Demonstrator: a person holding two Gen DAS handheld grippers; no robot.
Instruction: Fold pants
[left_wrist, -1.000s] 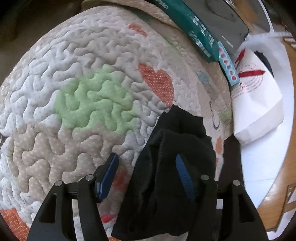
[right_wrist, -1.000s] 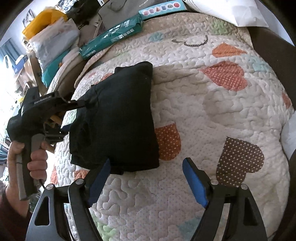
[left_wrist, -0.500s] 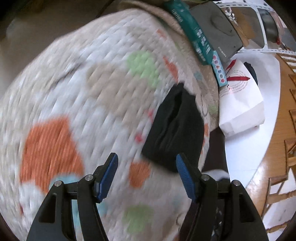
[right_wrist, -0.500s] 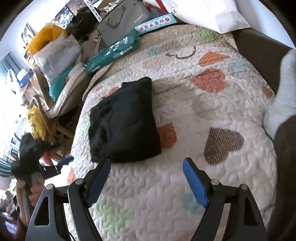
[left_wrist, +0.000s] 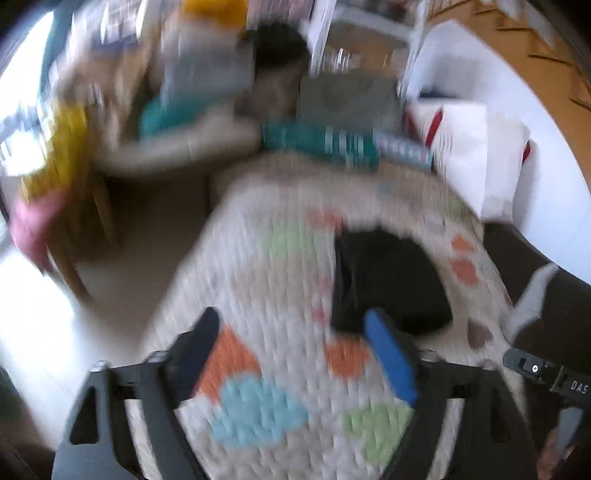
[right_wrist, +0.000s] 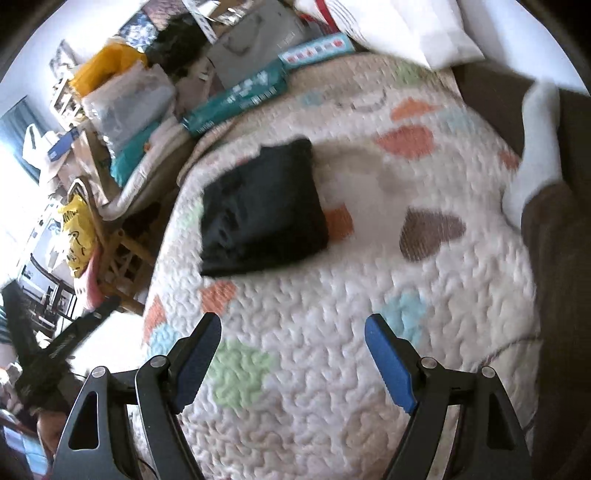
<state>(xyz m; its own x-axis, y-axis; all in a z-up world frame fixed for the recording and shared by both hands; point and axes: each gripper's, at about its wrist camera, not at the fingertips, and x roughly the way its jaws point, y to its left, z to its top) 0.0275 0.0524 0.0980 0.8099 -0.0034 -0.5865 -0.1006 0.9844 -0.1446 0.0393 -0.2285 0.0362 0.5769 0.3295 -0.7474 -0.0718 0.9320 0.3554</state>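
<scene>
Pants, black and folded into a flat soft bundle (right_wrist: 264, 212), lie on a white quilted bed cover with coloured hearts and patches (right_wrist: 332, 332), near its far left edge. Both tools hang above the cover, well apart from the pants. The left tool (left_wrist: 295, 354) has just been opening its jaws; they stand wide with nothing between them. The right tool (right_wrist: 293, 356) is wide open too and holds nothing. A long teal box (right_wrist: 236, 99) lies past the cover's far edge, beside a white bag (right_wrist: 413, 29).
</scene>
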